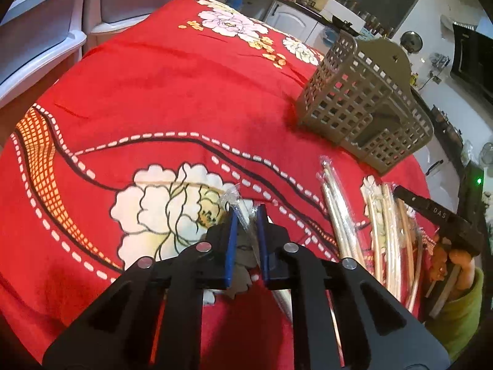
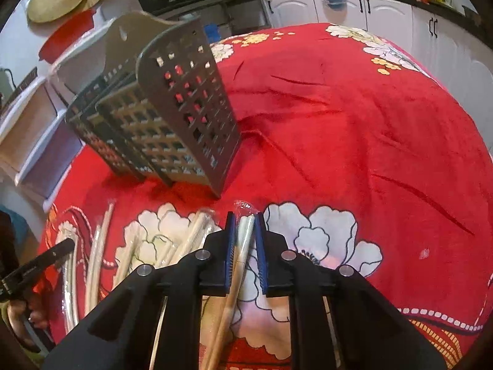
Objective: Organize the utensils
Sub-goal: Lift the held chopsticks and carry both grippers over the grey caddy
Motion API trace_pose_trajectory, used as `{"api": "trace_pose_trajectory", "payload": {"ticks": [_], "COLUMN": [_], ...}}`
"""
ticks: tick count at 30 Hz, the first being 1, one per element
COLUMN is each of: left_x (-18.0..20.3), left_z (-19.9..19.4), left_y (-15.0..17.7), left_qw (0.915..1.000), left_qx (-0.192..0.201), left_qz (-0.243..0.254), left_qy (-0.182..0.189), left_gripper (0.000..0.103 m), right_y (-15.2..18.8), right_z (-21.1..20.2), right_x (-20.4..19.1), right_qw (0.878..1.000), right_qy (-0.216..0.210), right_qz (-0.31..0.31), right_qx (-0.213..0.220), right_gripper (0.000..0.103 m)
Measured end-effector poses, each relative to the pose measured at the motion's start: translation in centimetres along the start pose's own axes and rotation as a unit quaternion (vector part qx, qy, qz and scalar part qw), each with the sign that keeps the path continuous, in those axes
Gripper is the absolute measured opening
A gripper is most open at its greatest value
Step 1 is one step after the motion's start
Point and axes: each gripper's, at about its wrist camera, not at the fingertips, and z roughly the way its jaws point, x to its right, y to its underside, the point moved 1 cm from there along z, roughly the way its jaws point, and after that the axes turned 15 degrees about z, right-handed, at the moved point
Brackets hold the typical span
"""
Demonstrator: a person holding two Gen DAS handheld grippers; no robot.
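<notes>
Both our jaws are pinching: left gripper (image 1: 246,220) on a crinkly plastic wrapper (image 1: 235,203), right gripper (image 2: 243,231) on wrapped chopsticks (image 2: 242,246). Light, stiff and slippery, we judge; grip mid-length. More packets (image 1: 385,225) lie beside the slotted holder (image 1: 363,98) on the red-clothed surface (image 1: 160,92); kitchen cabinets (image 2: 385,12) beyond.
</notes>
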Motion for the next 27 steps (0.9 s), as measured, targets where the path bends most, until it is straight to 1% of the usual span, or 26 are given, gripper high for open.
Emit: {"api": "trace_pose_trajectory", "payload": {"ticks": [4, 11, 20, 27], "left_x": [-0.4, 0.7, 3.3, 5.2], "left_z": [-1.0, -4.2, -7.7, -9.5], "left_y": [-1.2, -3.9, -7.1, -8.8], "left_qw": [0.9998, 0.998, 0.9917, 0.9861], "left_qx": [0.015, 0.059, 0.115, 0.148], "left_qz": [-0.008, 0.021, 0.058, 0.075], "left_qy": [0.007, 0.001, -0.001, 0.004], "left_gripper": [0.004, 0.001, 0.001, 0.001], "right_y": [-0.6, -1.8, -2.4, -2.8], "right_z": [-1.1, -4.2, -8.5, -11.0], "right_x": [-0.5, -2.6, -5.4, -7.1], "right_qw": [1.0, 0.997, 0.991, 0.985], "right_qy": [-0.024, -0.062, -0.093, -0.115], "right_qz": [0.002, -0.014, -0.048, -0.068], "right_qx": [0.01, 0.038, 0.081, 0.112], "right_gripper": [0.007, 0.006, 0.006, 0.006]}}
